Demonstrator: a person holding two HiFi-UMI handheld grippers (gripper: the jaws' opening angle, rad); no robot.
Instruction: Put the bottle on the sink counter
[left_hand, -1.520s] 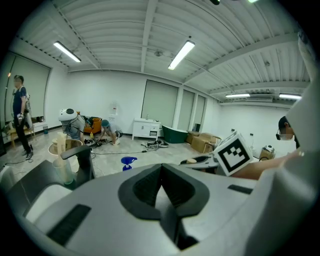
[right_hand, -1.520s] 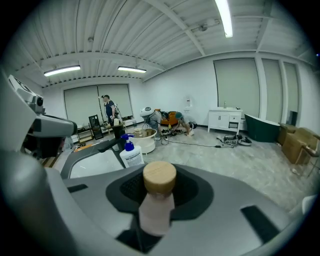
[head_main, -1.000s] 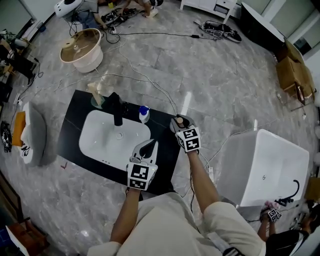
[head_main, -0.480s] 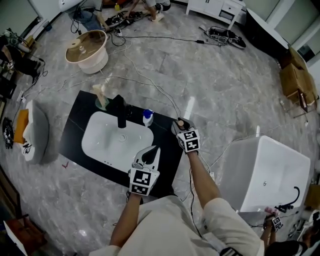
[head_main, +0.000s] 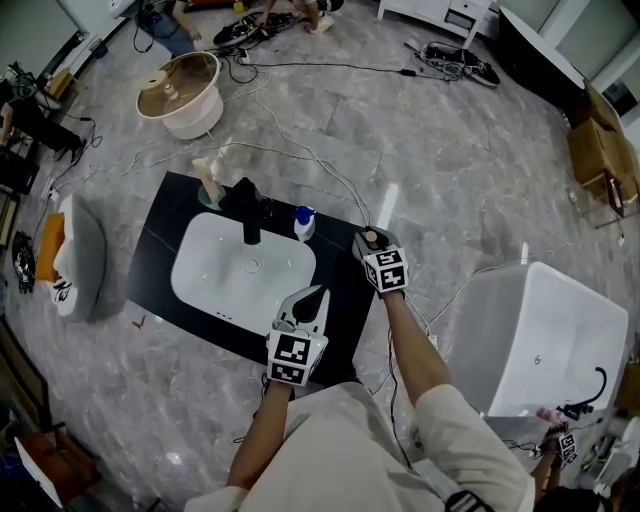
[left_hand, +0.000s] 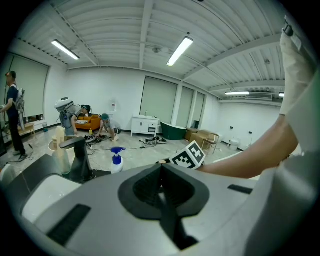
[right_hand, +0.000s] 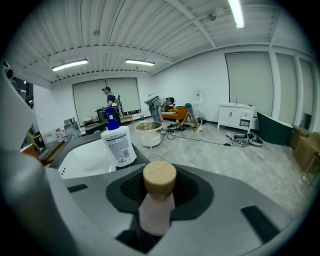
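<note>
On the floor: black sink counter (head_main: 150, 250) with a white basin (head_main: 240, 270). Left gripper (head_main: 312, 298) closed and empty at the near edge. Right gripper (head_main: 372, 242) clamps the small pink bottle (right_hand: 156, 210) at the counter's far right corner, right of the pump bottle (head_main: 303, 222). Best: lower it upright onto bare black top, clear of the pump bottle, and release once seated.

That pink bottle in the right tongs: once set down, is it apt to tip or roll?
The bottle looks slim with a wider wooden cap, so probably top-heavy and easy to tip. Its round body would likely roll if toppled. The matte surface seems grippy; the right tongs hold it upright.
</note>
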